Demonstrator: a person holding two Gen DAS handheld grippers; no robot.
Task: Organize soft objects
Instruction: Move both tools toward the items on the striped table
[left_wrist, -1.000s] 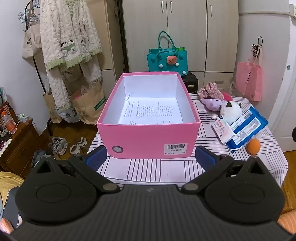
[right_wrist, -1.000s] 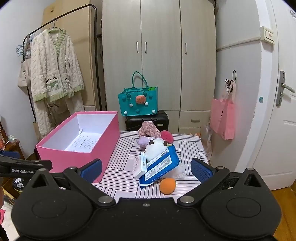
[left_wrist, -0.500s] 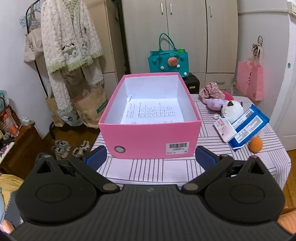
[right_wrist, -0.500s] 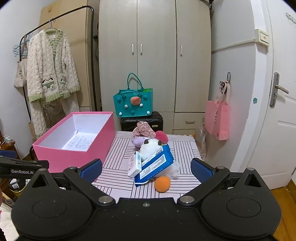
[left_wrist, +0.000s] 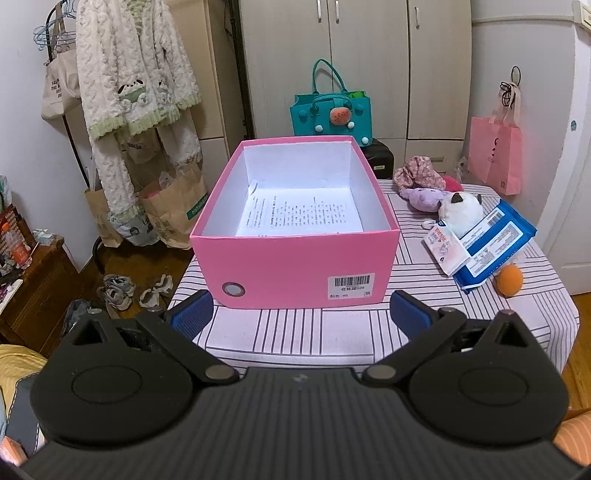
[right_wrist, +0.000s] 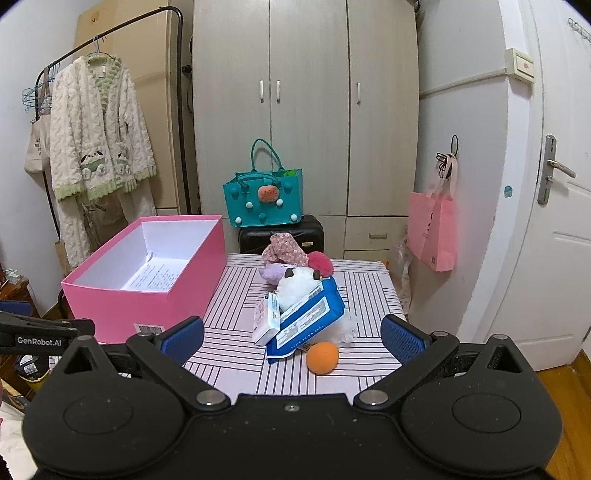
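Two grippers, left gripper (left_wrist: 299, 314) and right gripper (right_wrist: 291, 338), hover with jaws spread wide, holding nothing; the striped-cloth worktop (right_wrist: 236, 354) carries an open pink cardboard box (left_wrist: 295, 266); beside it lie soft toys, including a white plush (right_wrist: 297, 288); approach that squarely, pinching its middle.

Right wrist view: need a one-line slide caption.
Open right hand-held gripper faces an orange ball, blue pack and plush toys beside a pink box on the striped table.
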